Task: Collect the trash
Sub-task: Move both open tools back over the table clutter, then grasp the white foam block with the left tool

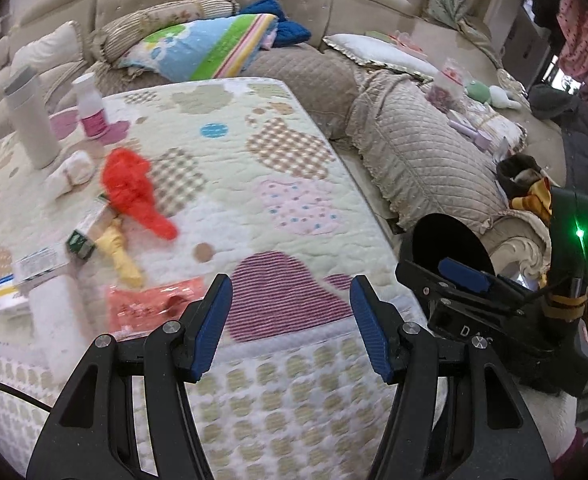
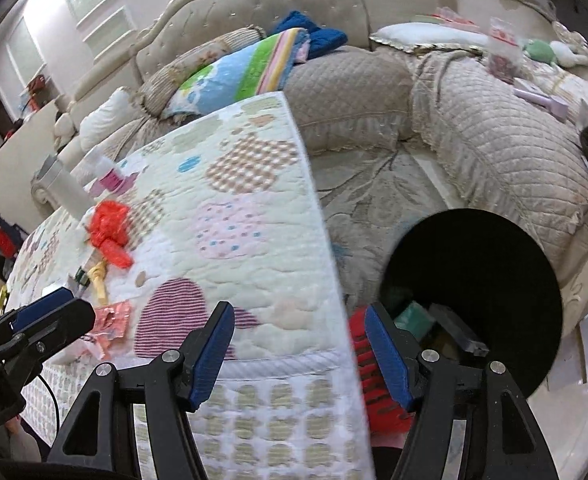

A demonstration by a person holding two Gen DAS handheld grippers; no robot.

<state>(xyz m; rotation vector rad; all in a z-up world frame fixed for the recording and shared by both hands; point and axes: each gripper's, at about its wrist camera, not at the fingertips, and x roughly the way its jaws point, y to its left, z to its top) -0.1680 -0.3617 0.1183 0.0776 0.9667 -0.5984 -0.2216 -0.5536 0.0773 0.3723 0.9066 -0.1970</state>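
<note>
**Trash still scattered on the quilted table, both claws empty**

Trash is what we are after, and neither claw has any. Our left gripper (image 1: 292,316) hangs spread over the quilt (image 1: 254,200), nothing between its blue pads. Our right gripper (image 2: 300,346) is likewise spread and empty, beside the black bin (image 2: 494,280). Further out lie a red foil wrapper (image 1: 154,308), a yellow scrap (image 1: 120,252), a crumpled red bag (image 1: 134,192) and small cartons (image 1: 34,268). We judge a pick is next: reach left to the wrapper, pinch, carry to the bin.

crumpled red bag (image 1: 134,190), yellow wrapper (image 1: 120,256), small boxes (image 1: 34,266) on quilt
</note>
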